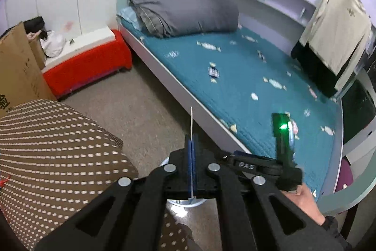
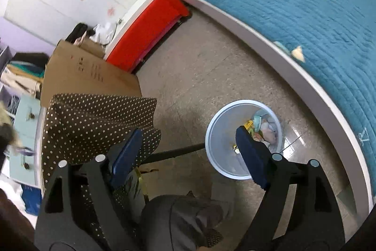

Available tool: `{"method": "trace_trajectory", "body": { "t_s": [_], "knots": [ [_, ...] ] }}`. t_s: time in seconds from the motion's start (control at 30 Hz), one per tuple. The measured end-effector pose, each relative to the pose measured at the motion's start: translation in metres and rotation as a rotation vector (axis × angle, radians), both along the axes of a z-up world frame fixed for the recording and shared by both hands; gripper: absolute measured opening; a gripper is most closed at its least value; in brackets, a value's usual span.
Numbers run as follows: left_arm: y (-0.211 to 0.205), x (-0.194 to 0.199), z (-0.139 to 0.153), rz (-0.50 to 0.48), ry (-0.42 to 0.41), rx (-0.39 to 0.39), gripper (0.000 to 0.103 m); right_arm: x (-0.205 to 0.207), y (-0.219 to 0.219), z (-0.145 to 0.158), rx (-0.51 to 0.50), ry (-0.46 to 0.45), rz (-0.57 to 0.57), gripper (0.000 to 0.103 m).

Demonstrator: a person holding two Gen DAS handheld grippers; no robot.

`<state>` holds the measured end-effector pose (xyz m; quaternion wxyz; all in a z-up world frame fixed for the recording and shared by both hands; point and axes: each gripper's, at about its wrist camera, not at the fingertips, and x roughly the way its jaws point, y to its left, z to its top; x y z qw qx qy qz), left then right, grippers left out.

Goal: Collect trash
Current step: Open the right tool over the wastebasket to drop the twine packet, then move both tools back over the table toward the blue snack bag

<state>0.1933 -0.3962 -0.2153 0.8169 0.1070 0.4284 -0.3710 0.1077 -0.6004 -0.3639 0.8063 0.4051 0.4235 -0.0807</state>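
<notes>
1. Speckled grey floor (image 2: 211, 67) runs between a bed (image 1: 258, 77) with a teal quilted cover and a brown dotted cloth (image 1: 58, 145) at the 9 o'clock side of the left wrist view.
2. Small wrappers (image 1: 209, 45) lie scattered across the bed cover, from 12 to 3 o'clock in that view.
3. Folded grey bedding (image 1: 188, 11) sits at the head of the bed, at 12 o'clock.
4. At 10 o'clock stand a red bench (image 1: 89, 69) and a cardboard box (image 1: 18, 67).
5. Left gripper (image 1: 192, 145): its blue pads are pressed together on a thin white sheet seen edge-on (image 1: 191, 119), which sticks up past the tips.
6. Right gripper (image 2: 190, 145): its blue pads stand wide apart with nothing between them.
7. Just beside the right pad, at 4 o'clock in the right wrist view, a pale blue bin (image 2: 218, 147) stands on the floor near the bed edge, with crumpled trash (image 2: 268, 128) inside.
</notes>
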Motion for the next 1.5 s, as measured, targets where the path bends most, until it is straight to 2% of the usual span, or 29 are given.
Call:
{"method": "trace_trajectory", "body": {
  "t_s": [0.23,0.43,0.47,0.53,0.57,0.6,0.67,0.93,1.3,1.5],
  "knots": [
    [-0.039,0.011,-0.045,-0.052,0.092,0.074,0.000,-0.025,-0.023,0.029,-0.036,-0.053,-0.064,0.084],
    [-0.065,0.022,-0.069,-0.086,0.141,0.123,0.001,-0.036,-0.029,0.050,-0.062,-0.096,-0.085,0.088],
    [-0.068,0.025,-0.073,-0.089,0.146,0.129,0.004,-0.035,-0.030,0.052,-0.062,-0.100,-0.086,0.090],
    [-0.072,0.032,-0.078,-0.073,0.155,0.158,0.041,-0.034,-0.028,0.055,-0.067,-0.103,-0.089,0.094],
    [-0.072,0.034,-0.078,-0.052,0.153,0.165,0.082,-0.034,-0.028,0.056,-0.069,-0.102,-0.091,0.096],
    [-0.069,0.037,-0.075,-0.014,0.138,0.159,0.093,-0.034,-0.028,0.056,-0.070,-0.103,-0.090,0.096],
    [-0.064,0.040,-0.066,0.003,0.115,0.121,0.093,-0.033,-0.025,0.058,-0.069,-0.105,-0.090,0.097],
    [-0.035,0.033,-0.030,0.061,0.027,0.075,0.093,-0.026,-0.004,0.074,-0.119,-0.087,-0.076,0.097],
    [0.034,0.008,0.022,0.118,-0.107,0.022,0.094,-0.008,0.055,0.137,-0.215,-0.153,0.019,0.097],
    [0.086,0.006,0.043,0.174,-0.112,-0.014,0.094,0.008,0.103,0.174,-0.254,-0.205,0.097,0.097]
  ]
}}
